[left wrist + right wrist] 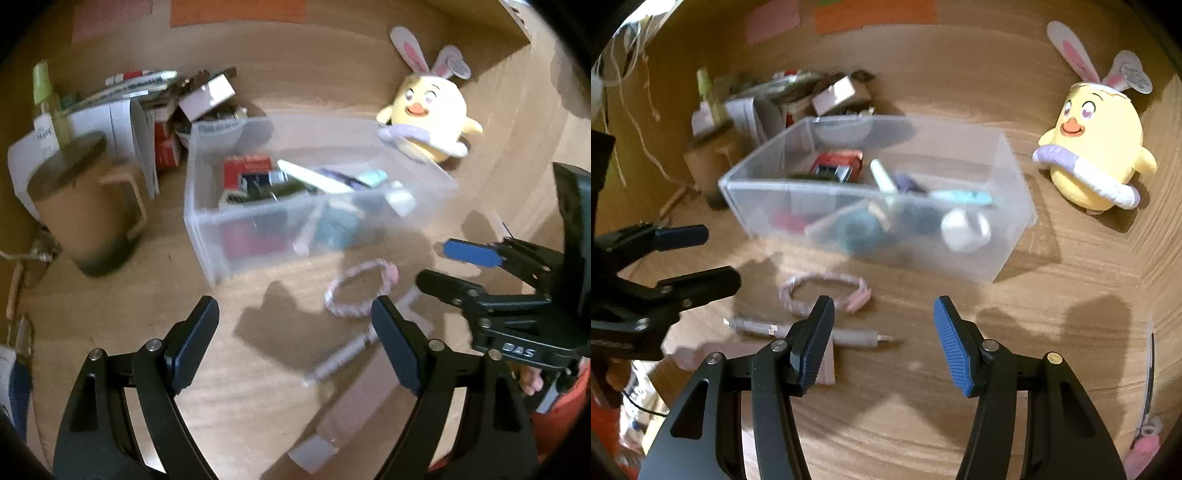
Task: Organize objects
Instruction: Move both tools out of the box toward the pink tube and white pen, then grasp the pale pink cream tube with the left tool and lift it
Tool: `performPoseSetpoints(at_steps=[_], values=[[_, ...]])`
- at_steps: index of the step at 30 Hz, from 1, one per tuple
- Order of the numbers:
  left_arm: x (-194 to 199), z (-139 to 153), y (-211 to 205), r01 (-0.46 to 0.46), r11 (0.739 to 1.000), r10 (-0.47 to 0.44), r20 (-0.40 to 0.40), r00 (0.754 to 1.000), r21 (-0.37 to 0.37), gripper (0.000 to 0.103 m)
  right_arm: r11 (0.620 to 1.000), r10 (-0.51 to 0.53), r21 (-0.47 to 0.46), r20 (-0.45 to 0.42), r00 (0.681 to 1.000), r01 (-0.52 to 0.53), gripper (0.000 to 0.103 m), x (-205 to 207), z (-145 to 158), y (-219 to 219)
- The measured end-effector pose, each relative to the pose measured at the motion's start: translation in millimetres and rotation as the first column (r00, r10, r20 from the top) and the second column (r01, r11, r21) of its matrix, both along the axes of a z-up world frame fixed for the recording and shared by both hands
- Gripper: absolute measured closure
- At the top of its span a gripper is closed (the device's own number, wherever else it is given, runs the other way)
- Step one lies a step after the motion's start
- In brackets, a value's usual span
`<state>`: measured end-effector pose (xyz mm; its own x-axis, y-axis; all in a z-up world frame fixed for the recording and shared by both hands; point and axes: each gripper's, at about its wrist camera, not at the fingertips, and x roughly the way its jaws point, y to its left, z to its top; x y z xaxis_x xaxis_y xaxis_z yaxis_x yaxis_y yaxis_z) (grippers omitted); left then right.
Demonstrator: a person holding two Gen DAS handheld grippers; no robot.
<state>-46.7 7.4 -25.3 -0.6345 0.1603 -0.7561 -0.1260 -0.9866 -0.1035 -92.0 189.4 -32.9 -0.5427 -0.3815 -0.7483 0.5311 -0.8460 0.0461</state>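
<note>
Lying just beyond the empty right tool (pixel 884 341), seemingly a bracelet (pixel 823 293).

Both tools point steeply down side by side, the left tool (pixel 295 332) with its jaws spread wide and empty, the right tool (pixel 884 341) with its jaws parted less far and also empty, and fingertips (pixel 532 382) show behind the right tool.

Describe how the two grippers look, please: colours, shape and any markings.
Both are black plastic two-finger tools with silver rivets. The right gripper has ribbed blue pads and white "DAS" lettering; the left gripper has darker pads.
</note>
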Motion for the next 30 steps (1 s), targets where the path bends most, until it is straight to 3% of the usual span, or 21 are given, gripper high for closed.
performPoseSetpoints(at_steps=[5, 14, 21, 26, 30], values=[[20, -12, 17, 0.067, 0.998, -0.067, 0.031, 0.997, 0.015, 0.018, 1.000, -0.019, 0.021, 0.043, 0.999, 0.018, 0.051, 6, -14, 8], [30, -36, 43, 0.159, 0.987, -0.156, 0.090, 0.984, -0.028, 0.020, 0.998, -0.051, 0.041, 0.066, 0.997, 0.048, 0.050, 22, -25, 23], [36, -36, 39, 0.170, 0.985, -0.168, 0.069, 0.983, -0.036, 0.036, 0.999, 0.029, -0.046, 0.102, 0.994, -0.024, 0.050, 25, -22, 3], [41, -33, 30, 0.174, 0.984, -0.171, 0.067, 0.983, -0.034, 0.062, 0.998, 0.064, -0.021, 0.065, 0.996, -0.063, 0.050, 29, -17, -8], [45, -32, 16, 0.155, 0.988, -0.155, 0.075, 0.985, 0.003, 0.075, 0.995, 0.094, 0.009, 0.041, 0.995, -0.095, 0.050, 23, -12, -17]])
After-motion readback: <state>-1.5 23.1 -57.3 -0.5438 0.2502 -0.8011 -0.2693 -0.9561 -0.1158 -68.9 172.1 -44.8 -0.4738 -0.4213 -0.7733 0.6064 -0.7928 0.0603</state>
